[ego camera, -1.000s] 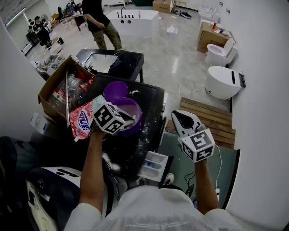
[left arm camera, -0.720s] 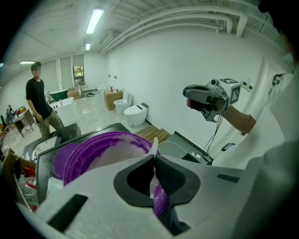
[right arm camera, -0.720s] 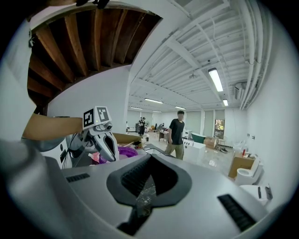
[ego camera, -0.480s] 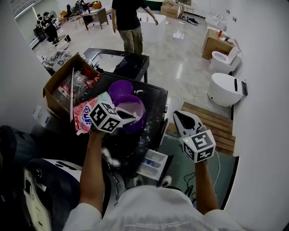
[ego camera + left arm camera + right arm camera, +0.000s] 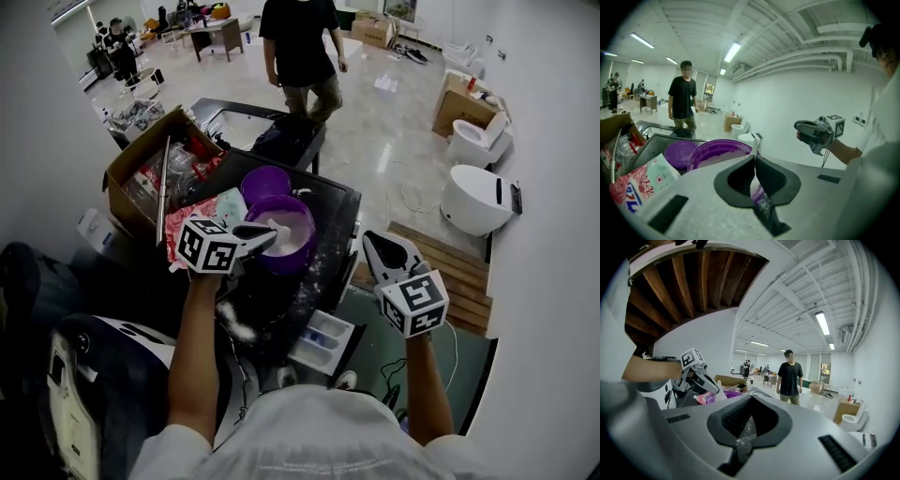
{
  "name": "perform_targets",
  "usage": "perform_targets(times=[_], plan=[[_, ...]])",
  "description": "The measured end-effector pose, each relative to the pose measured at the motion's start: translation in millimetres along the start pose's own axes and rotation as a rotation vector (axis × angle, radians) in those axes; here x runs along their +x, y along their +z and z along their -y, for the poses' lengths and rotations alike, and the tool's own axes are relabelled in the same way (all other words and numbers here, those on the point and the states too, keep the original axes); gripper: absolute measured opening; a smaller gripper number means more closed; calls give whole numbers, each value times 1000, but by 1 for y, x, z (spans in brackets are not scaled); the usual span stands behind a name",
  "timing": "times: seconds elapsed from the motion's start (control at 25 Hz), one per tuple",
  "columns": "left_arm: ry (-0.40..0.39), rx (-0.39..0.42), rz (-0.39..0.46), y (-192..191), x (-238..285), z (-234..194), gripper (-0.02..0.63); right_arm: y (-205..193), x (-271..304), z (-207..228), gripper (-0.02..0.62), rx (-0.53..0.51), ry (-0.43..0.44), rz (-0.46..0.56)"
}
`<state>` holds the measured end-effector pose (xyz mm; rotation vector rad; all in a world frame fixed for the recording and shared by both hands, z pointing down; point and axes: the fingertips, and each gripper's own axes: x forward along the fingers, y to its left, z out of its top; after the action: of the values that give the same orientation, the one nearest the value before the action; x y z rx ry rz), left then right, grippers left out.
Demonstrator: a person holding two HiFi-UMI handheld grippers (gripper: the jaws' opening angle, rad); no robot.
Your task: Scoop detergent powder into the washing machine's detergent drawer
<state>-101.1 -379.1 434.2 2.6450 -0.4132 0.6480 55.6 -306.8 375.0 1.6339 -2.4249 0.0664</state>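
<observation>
- Detergent powder point(image 5: 292, 236): pale, heaped in a purple bowl point(image 5: 307, 255) on the dark top of the washing machine point(image 5: 336, 202).
- Scoop point(image 5: 754, 144): thin white handle, pinched between the closed jaws of the left hand-held gripper point(image 5: 266, 234), at the bowl's near rim.
- Detergent drawer point(image 5: 323, 339): pulled out of the machine's front, below the bowl, well apart from the scoop.
- Right hand-held gripper point(image 5: 376, 244): jaws together, nothing between them, held in the air to the right of the machine.
- Second purple bowl point(image 5: 265, 183), detergent bag point(image 5: 183, 220), cardboard box point(image 5: 131, 173): behind and left of the bowl.
</observation>
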Motion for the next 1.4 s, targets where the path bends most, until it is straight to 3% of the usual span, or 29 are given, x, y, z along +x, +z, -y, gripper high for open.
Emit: perform_targets(times=[0.36,0.88,1.08,1.4], plan=[[99,-146,253,15,-35,-28,15,12,12,-8,6,-19,17,24],[185,-186,513,42,-78,-27,15,42,22,-16,6,-51,19,88],[170,-187,576,50,-93,-9,15,55,23,-23,6,-61,21,109],[108,-176,605,46,-112,25,15,49,14,-37,6,-40,-9,97]])
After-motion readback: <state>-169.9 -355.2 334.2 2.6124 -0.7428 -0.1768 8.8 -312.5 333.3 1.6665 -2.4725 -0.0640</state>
